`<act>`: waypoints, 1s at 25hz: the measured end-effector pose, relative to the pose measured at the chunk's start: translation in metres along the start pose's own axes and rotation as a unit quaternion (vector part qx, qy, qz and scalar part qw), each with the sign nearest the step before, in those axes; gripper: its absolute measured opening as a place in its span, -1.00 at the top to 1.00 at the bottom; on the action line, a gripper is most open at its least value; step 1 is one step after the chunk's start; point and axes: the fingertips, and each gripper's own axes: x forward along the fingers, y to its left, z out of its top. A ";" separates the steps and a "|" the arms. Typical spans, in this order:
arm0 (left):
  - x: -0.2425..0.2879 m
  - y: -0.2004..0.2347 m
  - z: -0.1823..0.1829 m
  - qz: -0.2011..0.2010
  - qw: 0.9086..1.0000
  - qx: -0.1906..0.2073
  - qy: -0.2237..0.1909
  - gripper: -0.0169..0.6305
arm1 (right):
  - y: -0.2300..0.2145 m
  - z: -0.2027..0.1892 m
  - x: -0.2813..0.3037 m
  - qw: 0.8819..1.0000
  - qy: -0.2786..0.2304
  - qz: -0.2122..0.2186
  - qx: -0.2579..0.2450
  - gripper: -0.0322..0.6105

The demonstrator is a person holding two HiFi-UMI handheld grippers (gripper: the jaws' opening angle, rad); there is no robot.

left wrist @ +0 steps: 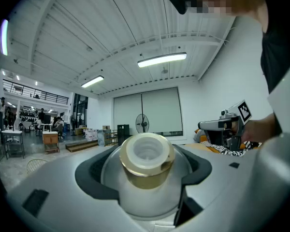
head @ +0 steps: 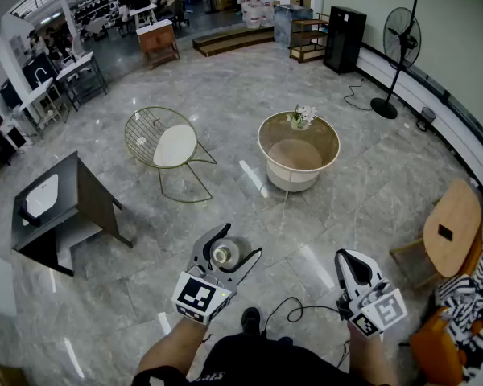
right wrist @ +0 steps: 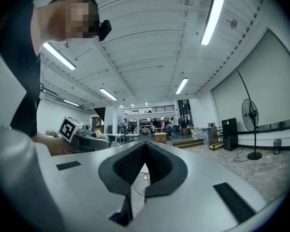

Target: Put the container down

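My left gripper is shut on the container, a pale round jar with a gold collar and a white cap. I hold it in the air at waist height above the grey marble floor. In the left gripper view the container fills the space between the dark pads, its cap end facing away from the camera. My right gripper is held level to the right, shut and with nothing in it. The right gripper view shows its ribbed pads meeting at the tips.
Ahead stands a round white table with a small flower pot. A wire chair is to its left, a dark side table further left. A wooden round table is at right. A black cable lies by my feet.
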 end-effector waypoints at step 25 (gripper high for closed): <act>-0.026 -0.170 0.022 -0.011 1.000 -0.013 0.002 -0.09 | 0.030 0.011 -0.177 0.999 -0.033 0.003 0.021 0.86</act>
